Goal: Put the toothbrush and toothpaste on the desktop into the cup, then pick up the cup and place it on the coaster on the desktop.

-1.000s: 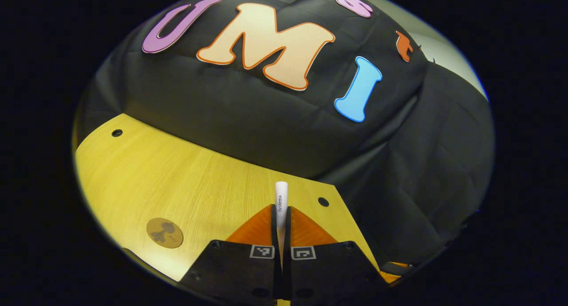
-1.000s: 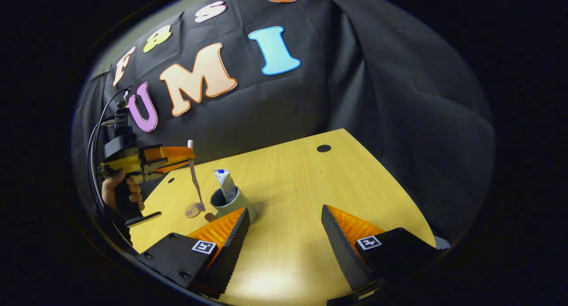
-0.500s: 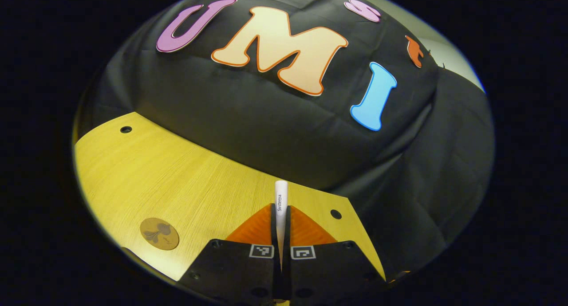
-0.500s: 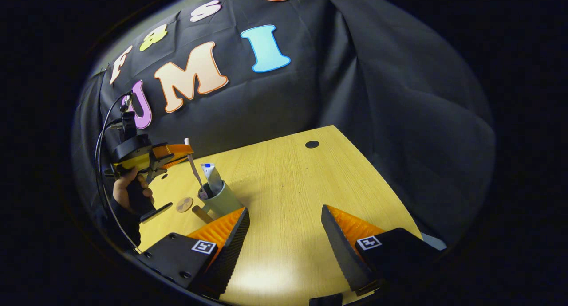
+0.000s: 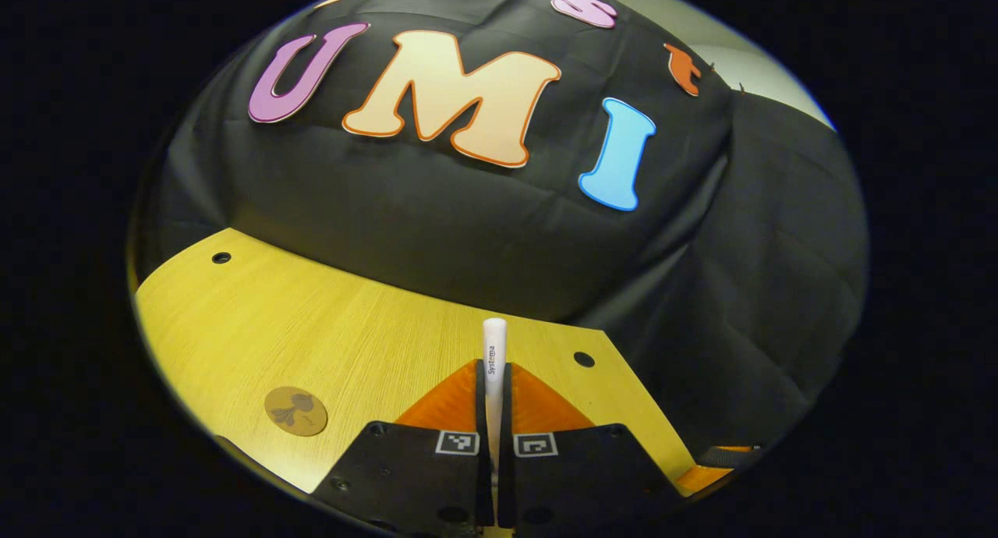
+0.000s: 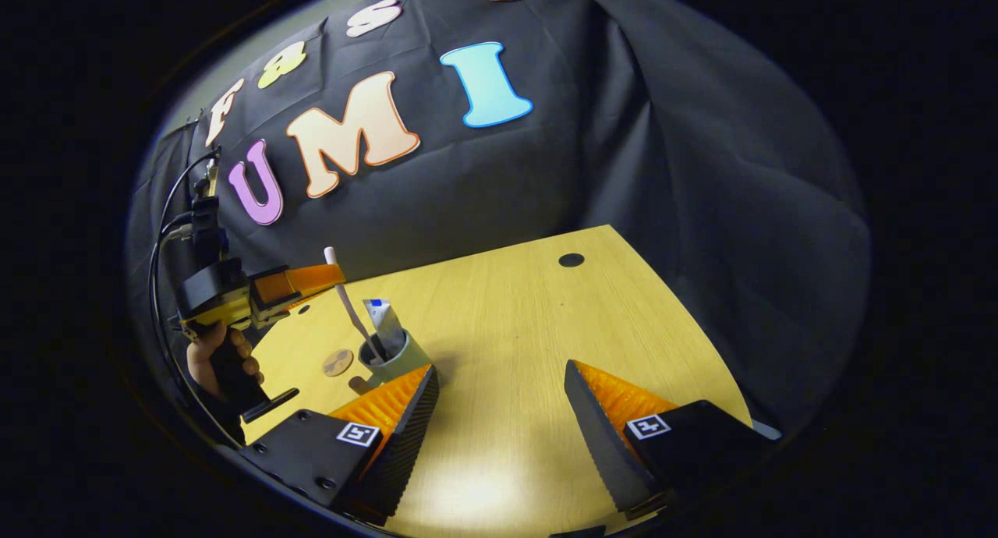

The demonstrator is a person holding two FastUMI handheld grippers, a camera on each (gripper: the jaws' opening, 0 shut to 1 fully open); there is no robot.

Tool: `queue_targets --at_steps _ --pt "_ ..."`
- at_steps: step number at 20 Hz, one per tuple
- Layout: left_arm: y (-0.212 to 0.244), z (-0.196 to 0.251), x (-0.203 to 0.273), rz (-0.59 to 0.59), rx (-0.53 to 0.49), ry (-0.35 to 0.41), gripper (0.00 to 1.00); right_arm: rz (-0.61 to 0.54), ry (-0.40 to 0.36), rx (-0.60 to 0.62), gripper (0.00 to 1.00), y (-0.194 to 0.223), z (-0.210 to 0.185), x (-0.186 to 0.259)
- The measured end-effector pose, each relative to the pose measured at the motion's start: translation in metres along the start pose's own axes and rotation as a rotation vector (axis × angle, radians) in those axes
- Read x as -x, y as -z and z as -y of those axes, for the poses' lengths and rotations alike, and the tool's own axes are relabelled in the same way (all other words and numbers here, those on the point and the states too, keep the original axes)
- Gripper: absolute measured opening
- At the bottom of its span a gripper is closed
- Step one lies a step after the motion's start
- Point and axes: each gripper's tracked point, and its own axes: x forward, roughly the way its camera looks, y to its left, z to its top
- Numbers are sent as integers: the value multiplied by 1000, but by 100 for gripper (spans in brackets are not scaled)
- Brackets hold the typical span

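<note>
Left gripper [image 5: 494,382] fingers clamp the slim white plastic toothbrush [image 5: 494,349] between them; its lower end dips into the grey cylindrical cup [image 6: 390,356] — lower straight, then release; right gripper [image 6: 499,413] fingers gape wide.

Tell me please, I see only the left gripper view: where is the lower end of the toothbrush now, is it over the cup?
Observer: In the right gripper view the toothbrush slants down from the left hand-held gripper, and its lower end is already inside the cup.
Operator: Is the toothpaste in the cup too?
Observer: Yes, the toothpaste stands in the cup, sticking out above the rim.
Operator: What does the other gripper do?
Observer: The right hand-held gripper is open, holding nothing, with the cup just beyond one of its fingers.
Operator: Is the cup on the coaster?
Observer: No, the coaster lies bare on the desk beside the cup.
</note>
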Motion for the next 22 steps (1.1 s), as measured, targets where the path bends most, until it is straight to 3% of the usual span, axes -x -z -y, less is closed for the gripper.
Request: queue_targets --at_steps 3,8,9,10,13,15,22 --pt "13 2 16 -26 -49 8 3 -11 -36 1 99 0 -10 -6" --pt "40 10 35 -98 -33 51 5 -47 -87 8 99 4 -29 -15" --pt "42 9 39 -108 -24 50 12 -64 -97 5 99 4 -34 -16" --pt "43 7 42 -114 -21 52 20 -76 -108 0 99 5 -42 -17" --pt "38 -12 53 -99 -44 23 98 -143 -140 4 94 13 -68 -23" --pt "27 -25 63 -81 -65 10 95 -198 -145 18 99 20 -85 -26" --pt "-14 -99 100 4 -197 -65 95 -398 -122 30 99 48 -138 -45"
